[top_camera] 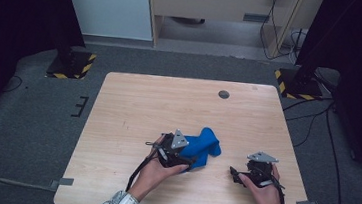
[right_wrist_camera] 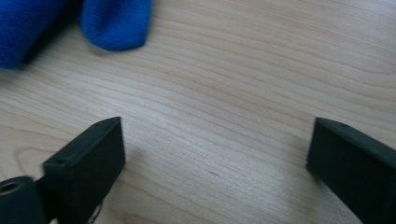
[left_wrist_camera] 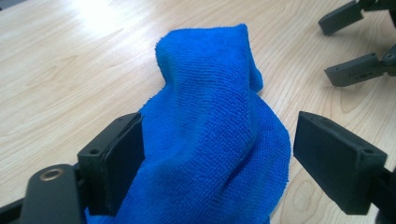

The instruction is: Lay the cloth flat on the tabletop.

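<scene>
1. The wooden table (top_camera: 133,107) is the biggest thing here. It is bare but for a small dark round spot (top_camera: 224,94) near the far edge.
2. Next is my blue cloth (top_camera: 205,147). It lies bunched in a soft lump near the middle of the table, closer to my side. It is not flat and not folded neatly.
3. My left gripper (top_camera: 191,161) is right at the cloth. Its jaws stand wide apart. The cloth (left_wrist_camera: 210,140) sits between them and leans on one pad, but the other pad is clear of it, so I am not squeezing it.
4. My right gripper (top_camera: 233,173) rests on the table, well apart from the cloth. Its jaws are wide open too, with bare wood between them. One cloth corner (right_wrist_camera: 116,23) shows farther off.
5. I think the job is tidying this cloth. It is loose on the table now. Spreading or folding it is still left to do.
</scene>
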A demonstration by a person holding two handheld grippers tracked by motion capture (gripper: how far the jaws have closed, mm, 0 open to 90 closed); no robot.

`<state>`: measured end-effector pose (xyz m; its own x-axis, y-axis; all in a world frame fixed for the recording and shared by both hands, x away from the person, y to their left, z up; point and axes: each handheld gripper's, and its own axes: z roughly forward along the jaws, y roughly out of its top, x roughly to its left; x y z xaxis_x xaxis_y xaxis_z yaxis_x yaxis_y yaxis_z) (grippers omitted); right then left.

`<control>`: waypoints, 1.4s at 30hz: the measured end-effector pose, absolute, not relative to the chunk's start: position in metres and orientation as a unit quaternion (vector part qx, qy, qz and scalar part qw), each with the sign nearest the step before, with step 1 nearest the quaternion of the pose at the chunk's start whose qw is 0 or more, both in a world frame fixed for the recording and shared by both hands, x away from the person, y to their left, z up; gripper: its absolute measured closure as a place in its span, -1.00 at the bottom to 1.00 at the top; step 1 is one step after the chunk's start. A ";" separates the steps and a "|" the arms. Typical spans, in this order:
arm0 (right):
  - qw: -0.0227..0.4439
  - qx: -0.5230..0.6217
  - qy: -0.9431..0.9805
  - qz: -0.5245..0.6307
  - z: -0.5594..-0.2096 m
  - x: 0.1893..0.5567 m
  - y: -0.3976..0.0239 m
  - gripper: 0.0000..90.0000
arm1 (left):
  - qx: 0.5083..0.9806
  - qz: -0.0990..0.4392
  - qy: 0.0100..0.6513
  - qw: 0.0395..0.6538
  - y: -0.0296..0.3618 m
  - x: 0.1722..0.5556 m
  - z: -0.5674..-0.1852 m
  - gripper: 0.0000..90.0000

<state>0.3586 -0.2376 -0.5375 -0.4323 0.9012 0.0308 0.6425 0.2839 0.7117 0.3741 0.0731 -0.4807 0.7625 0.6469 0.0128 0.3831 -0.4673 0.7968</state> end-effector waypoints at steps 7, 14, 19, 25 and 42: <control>0.210 0.463 0.781 0.363 -0.524 0.355 -0.233 -0.54 | 0.832 0.167 0.307 0.430 0.084 0.369 -0.470 -0.64; 0.210 0.420 0.799 0.376 -0.505 0.353 -0.224 0.01 | 0.827 0.187 0.310 0.431 0.104 0.366 -0.459 -0.47; 0.199 0.403 0.806 0.385 -0.489 0.359 -0.211 0.31 | 0.824 0.201 0.313 0.427 0.114 0.367 -0.456 -0.35; 0.192 0.373 0.814 0.401 -0.468 0.369 -0.182 0.60 | 0.821 0.214 0.330 0.414 0.129 0.373 -0.465 -0.26; 0.165 0.387 0.812 0.405 -0.466 0.411 -0.130 0.31 | 0.821 0.196 0.366 0.392 0.155 0.377 -0.491 -0.14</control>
<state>0.4111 -0.1297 -0.4656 -0.6454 0.7626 0.0450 0.4945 0.3722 0.7854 0.3770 0.1554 -0.4911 0.6548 0.7550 0.0350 0.4472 -0.4244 0.7874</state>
